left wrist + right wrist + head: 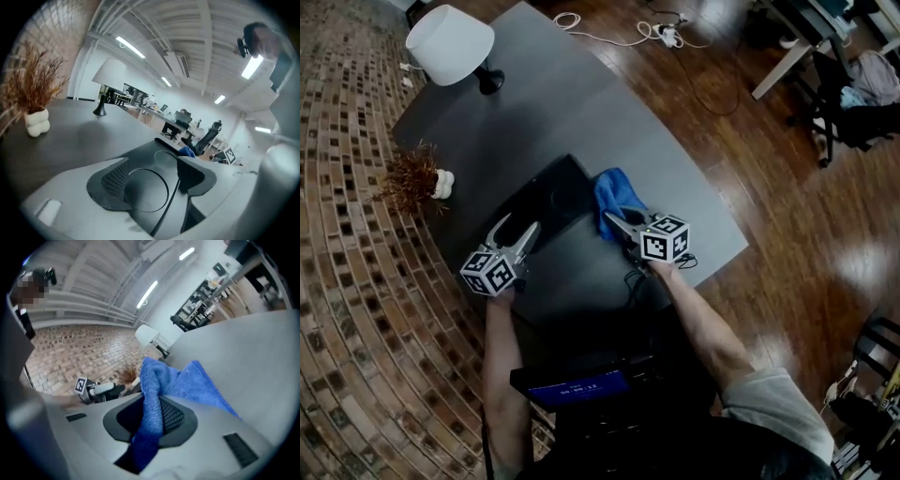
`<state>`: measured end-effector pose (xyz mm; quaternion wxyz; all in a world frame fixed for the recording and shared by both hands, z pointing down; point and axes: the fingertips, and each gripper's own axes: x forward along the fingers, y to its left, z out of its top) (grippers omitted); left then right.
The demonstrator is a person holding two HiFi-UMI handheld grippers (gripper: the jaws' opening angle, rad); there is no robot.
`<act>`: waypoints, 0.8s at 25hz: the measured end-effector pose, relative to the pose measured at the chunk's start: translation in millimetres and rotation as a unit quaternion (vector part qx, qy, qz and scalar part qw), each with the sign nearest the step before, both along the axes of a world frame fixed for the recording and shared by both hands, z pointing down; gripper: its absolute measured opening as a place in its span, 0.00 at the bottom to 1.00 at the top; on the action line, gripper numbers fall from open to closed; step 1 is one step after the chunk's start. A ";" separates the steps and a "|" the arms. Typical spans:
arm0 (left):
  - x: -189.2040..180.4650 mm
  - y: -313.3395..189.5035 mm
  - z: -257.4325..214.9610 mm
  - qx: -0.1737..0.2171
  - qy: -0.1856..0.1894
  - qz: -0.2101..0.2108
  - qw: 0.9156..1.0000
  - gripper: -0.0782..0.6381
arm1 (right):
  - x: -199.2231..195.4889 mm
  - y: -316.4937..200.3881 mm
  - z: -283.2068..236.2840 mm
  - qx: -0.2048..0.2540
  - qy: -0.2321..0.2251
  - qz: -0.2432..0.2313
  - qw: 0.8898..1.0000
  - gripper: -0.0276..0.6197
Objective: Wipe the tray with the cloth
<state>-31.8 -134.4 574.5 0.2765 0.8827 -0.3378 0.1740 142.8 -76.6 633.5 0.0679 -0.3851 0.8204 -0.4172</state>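
Note:
A dark tray [551, 195] with round hollows lies on the grey table [572, 103]; the left gripper view shows the tray [164, 151] close up. My left gripper [516, 228] is at the tray's near left edge. Its jaws [151, 180] stand apart with tray surface showing between them, and the pads do not press on it. A blue cloth [617, 192] lies bunched at the tray's right side. My right gripper [615, 223] is shut on a fold of the cloth [187, 380], which hangs down between its pads [174, 417].
A white lamp [450, 45] stands at the table's far left corner. A dried plant in a white vase [417, 178] sits at the left edge, near the tray. Black cables [633, 277] lie by the table's front edge. Desks and chairs stand beyond on the wooden floor.

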 end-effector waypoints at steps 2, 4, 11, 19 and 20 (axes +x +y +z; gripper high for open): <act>-1.3 2.5 10.1 -0.001 -0.016 0.019 1.000 0.55 | -29.9 -1.5 5.0 0.005 0.044 -0.004 0.999 0.16; -2.5 2.6 14.4 -0.001 -0.025 0.028 0.999 0.51 | -59.2 2.0 9.1 -0.004 0.059 -0.013 0.998 0.15; 2.3 6.6 19.2 -0.008 -0.036 0.042 0.998 0.50 | -246.8 65.7 20.0 0.008 0.120 -0.251 0.961 0.15; -37.7 28.9 -26.6 0.045 0.067 -0.014 0.997 0.50 | -193.6 60.9 -2.8 -0.004 0.069 -0.196 0.978 0.15; -52.6 33.1 -34.1 0.059 0.101 -0.054 0.992 0.47 | -175.8 50.1 -3.1 -0.007 0.068 -0.160 0.985 0.15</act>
